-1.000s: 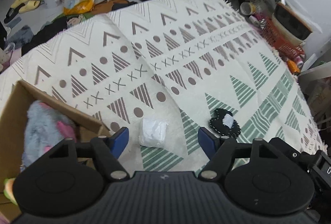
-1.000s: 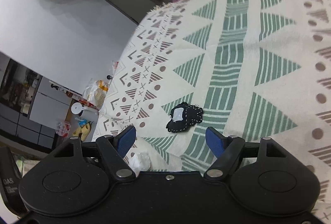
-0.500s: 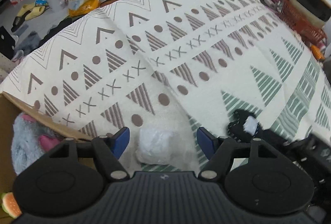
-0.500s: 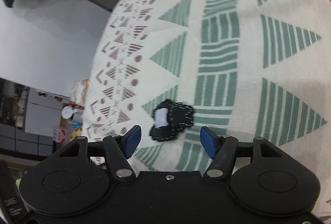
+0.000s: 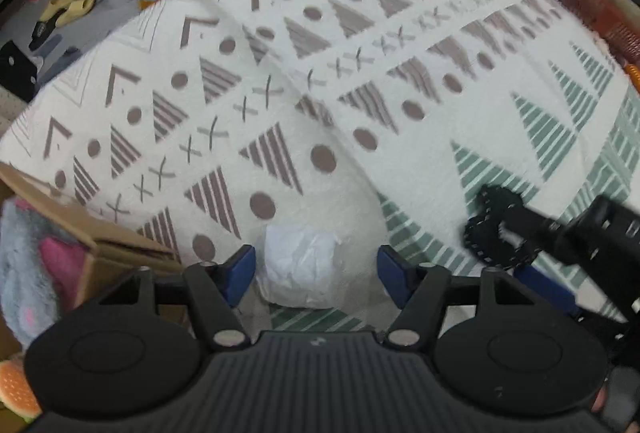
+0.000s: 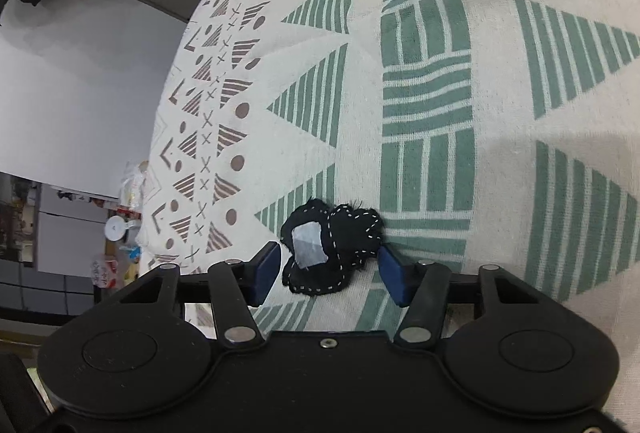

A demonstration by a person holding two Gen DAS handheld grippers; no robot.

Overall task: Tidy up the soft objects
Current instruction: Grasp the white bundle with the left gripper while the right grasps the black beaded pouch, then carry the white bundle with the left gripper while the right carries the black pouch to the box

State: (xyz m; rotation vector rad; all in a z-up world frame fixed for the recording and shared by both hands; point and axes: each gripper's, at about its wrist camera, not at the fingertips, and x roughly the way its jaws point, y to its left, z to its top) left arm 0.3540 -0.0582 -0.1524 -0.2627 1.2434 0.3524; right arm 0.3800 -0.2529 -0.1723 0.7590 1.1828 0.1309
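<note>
**Closing in on two soft pieces at once**

Seen from the left wrist, the left gripper (image 5: 316,271) stood with its blue fingers (image 5: 237,269) spread wide on either side of a crumpled white bundle (image 5: 301,271), touching neither side of it. The bundle lay on the patterned cloth (image 5: 280,105) covering the surface below, just beside the corner of the cardboard box (image 5: 120,253). That spread looked deliberate: a soft, lumpy thing needs room on both sides before it is pinched. Inside the box a grey and pink plush toy (image 5: 28,261) already lay, so the box was probably the collecting place, and the bundle sat close enough for a short carry. Beyond the bundle from the box, the right gripper (image 5: 532,265) reached over a black felt piece (image 5: 486,229), partly covering it.

From the right wrist, the right gripper (image 6: 329,273) held its fingers (image 6: 267,271) open around the black felt piece (image 6: 330,253), which bore white stitching and a pale patch and lay flat on a green-striped part of the cloth (image 6: 428,93). The fingers bracketed it closely; whether they touched it could not be told. Being thin and flat, it would likely need the fingers pressed low into the cloth to catch its edge.
</note>
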